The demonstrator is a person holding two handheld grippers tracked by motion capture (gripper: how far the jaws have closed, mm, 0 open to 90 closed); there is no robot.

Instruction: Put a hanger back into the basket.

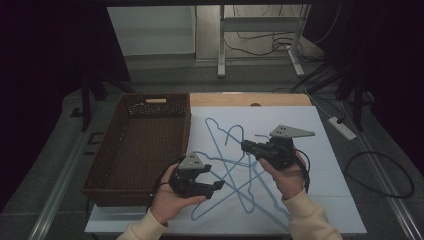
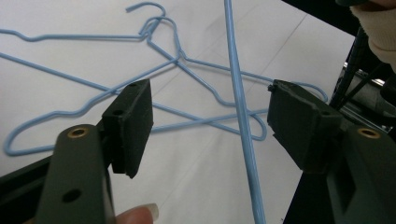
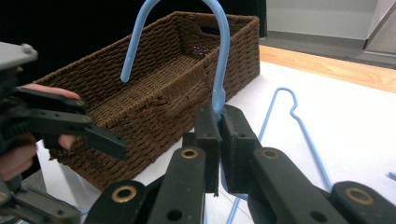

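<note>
Basket [image 1: 140, 150] sits at the table's [image 1: 330, 165] left edge, brown wicker, nothing in it. Left hand [image 1: 167, 197] comes in from the near edge just beside the basket's near right corner, palm under the left gripper [image 1: 216, 186], which points right across the table twd the hangers. Its jaws are spread, gripping nothing. Left gripper view adds what the high view can't: one blue wire runs up between the two pads, closer to the right pad, touching neither, w/ the other hangers [image 2: 177, 60] lying crossed on the white sheet behind. Mid-table, the blue hangers [image 1: 235, 165] lie tangled. Right hand [image 1: 287, 177] holds the right gripper [image 1: 245, 146] above them, pointing left. Right gripper view shows its jaws clenched on the neck of a held hanger [image 3: 219, 56], hook standing up in front of the basket.
</note>
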